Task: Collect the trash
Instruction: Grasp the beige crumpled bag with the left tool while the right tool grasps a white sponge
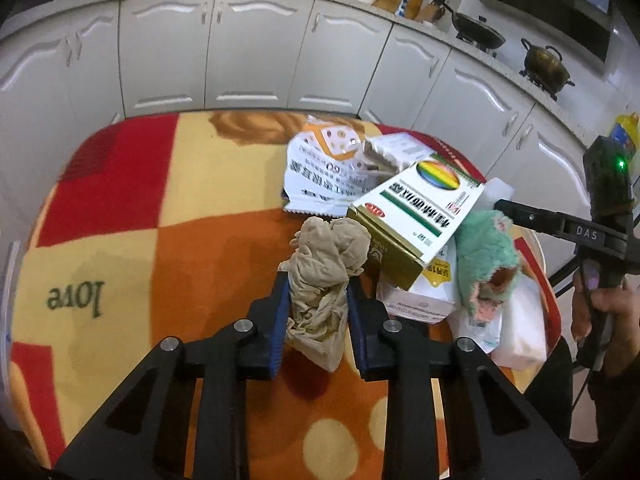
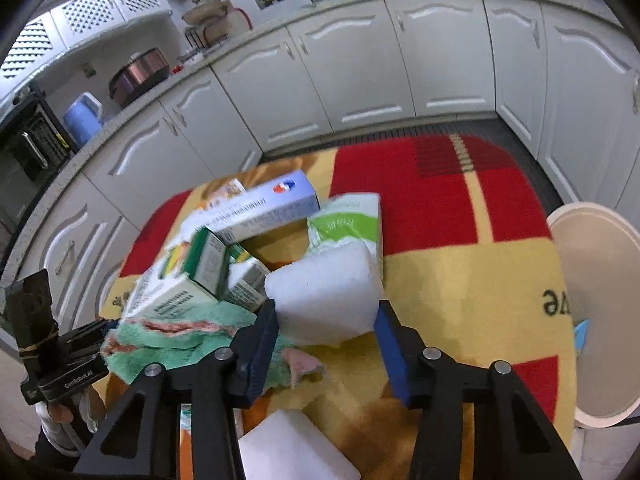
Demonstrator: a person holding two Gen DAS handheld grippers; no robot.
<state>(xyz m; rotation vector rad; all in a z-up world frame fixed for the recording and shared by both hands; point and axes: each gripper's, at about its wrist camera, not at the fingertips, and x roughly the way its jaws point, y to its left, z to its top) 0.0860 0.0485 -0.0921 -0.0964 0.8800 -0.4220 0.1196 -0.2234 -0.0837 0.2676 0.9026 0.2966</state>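
Observation:
My left gripper (image 1: 318, 296) is shut on a crumpled beige stocking (image 1: 324, 276) and holds it over the orange part of the blanket (image 1: 120, 200). Beside it lies a trash pile: a white snack bag (image 1: 320, 172), a rainbow-marked box (image 1: 416, 208), a green fluffy cloth (image 1: 484, 256). My right gripper (image 2: 326, 320) is open, its jaws standing on either side of a white foam block (image 2: 324, 300). Behind the block lie a blue-white box (image 2: 260, 208), green boxes (image 2: 208, 260), a green-white packet (image 2: 352, 216) and the green cloth (image 2: 168, 340).
A white round bin (image 2: 596, 312) stands at the table's right edge in the right wrist view. Another white foam piece (image 2: 296, 448) lies under the right gripper. White kitchen cabinets (image 1: 256, 52) run behind the table. The other gripper shows at the right (image 1: 600, 216).

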